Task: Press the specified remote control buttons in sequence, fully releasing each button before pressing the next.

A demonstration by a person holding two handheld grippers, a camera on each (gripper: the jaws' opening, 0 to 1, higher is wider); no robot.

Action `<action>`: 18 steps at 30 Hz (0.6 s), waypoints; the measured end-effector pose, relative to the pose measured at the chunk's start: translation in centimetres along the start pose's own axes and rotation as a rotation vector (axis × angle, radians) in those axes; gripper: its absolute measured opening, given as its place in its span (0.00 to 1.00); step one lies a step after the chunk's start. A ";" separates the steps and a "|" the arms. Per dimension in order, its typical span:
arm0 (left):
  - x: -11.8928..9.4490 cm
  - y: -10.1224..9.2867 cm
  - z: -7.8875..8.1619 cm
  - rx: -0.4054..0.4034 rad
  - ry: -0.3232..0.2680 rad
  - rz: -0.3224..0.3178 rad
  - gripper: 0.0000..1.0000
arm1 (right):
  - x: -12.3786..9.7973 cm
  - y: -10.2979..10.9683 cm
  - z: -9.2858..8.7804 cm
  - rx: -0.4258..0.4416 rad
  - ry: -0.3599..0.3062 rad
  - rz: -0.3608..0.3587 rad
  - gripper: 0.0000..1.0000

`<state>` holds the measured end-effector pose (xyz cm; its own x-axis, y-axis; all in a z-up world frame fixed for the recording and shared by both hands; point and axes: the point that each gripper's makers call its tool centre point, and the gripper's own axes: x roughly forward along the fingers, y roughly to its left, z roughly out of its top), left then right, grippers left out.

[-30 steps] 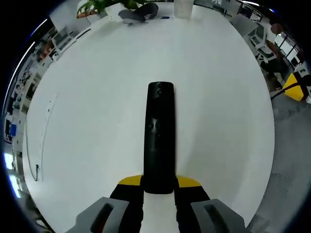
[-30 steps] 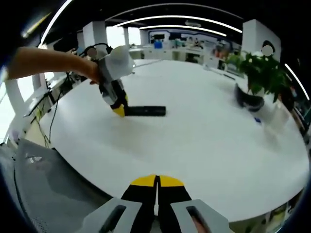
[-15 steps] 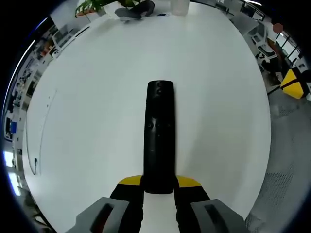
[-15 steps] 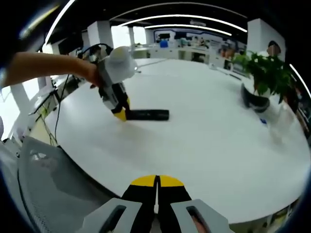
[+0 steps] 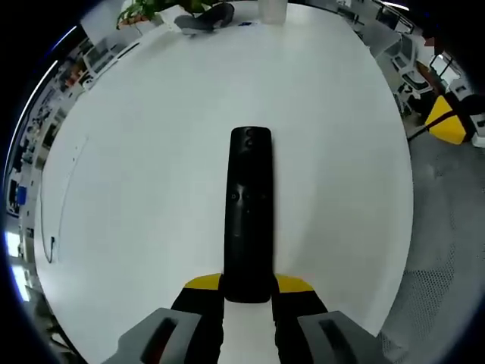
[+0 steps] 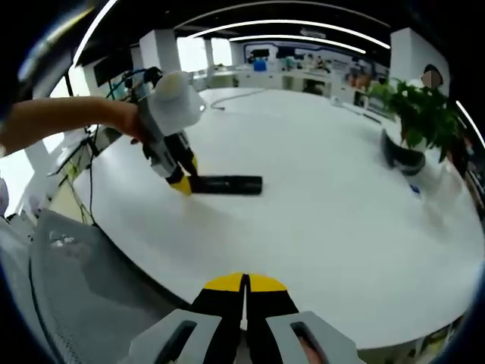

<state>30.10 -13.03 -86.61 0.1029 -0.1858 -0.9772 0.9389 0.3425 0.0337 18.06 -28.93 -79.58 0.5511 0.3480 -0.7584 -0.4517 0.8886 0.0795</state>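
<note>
- A round white table (image 5: 151,152) carries everything.
- A leafy potted plant (image 6: 415,114) stands at the table's far edge.
- A dark bowl-like object (image 6: 399,155) sits just beside the plant.
- A grey mesh chair (image 6: 68,280) is drawn up near the table.
- A yellow object (image 5: 443,125) lies on the floor.

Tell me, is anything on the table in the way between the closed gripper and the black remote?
Nothing visible is. Bare white table lies between the right gripper, jaws closed, and the remote, whose end the left gripper clamps.
</note>
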 end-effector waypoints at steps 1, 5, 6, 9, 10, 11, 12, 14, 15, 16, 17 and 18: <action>0.0 -0.2 -0.1 -0.004 -0.005 0.000 0.23 | 0.0 0.0 0.0 -0.007 0.001 -0.001 0.00; -0.1 -0.8 -0.3 -0.023 -0.018 0.006 0.23 | 0.0 0.1 0.1 -0.016 -0.001 0.002 0.00; -0.1 -0.8 -0.3 -0.026 -0.019 0.007 0.23 | 0.0 0.1 0.1 -0.018 -0.005 -0.001 0.00; -0.2 -1.2 -0.4 -0.047 -0.036 0.012 0.23 | 0.0 0.2 0.1 -0.013 0.000 0.004 0.00; -0.2 -1.3 -0.4 -0.057 -0.046 0.011 0.23 | -0.1 0.4 0.0 -0.006 0.009 0.014 0.00; -0.2 -1.4 -0.5 -0.064 -0.053 0.010 0.23 | -0.1 0.5 -0.1 -0.003 0.014 0.021 0.00; -0.2 -1.5 -0.6 -0.067 -0.059 0.011 0.23 | -0.1 0.6 0.0 -0.004 0.013 0.024 0.00; -0.2 -1.9 -0.6 -0.071 -0.065 0.010 0.23 | -0.2 0.6 0.1 -0.007 0.007 0.025 0.00; -0.3 -2.1 -0.7 -0.072 -0.066 0.011 0.23 | -0.3 0.5 0.2 -0.014 -0.001 0.015 0.00; -0.3 -2.3 -0.7 -0.074 -0.069 0.014 0.23 | -0.4 0.5 0.3 -0.021 -0.006 0.008 0.00; -0.3 -2.5 -0.7 -0.078 -0.070 0.015 0.23 | -0.4 0.5 0.4 -0.023 -0.008 0.006 0.00; -0.3 -2.7 -0.8 -0.082 -0.073 0.015 0.23 | -0.4 0.5 0.4 -0.026 -0.010 0.005 0.00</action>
<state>27.26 -13.17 -86.55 0.1430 -0.2458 -0.9587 0.9073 0.4195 0.0277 17.88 -28.50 -78.95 0.5559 0.3556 -0.7514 -0.4724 0.8789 0.0665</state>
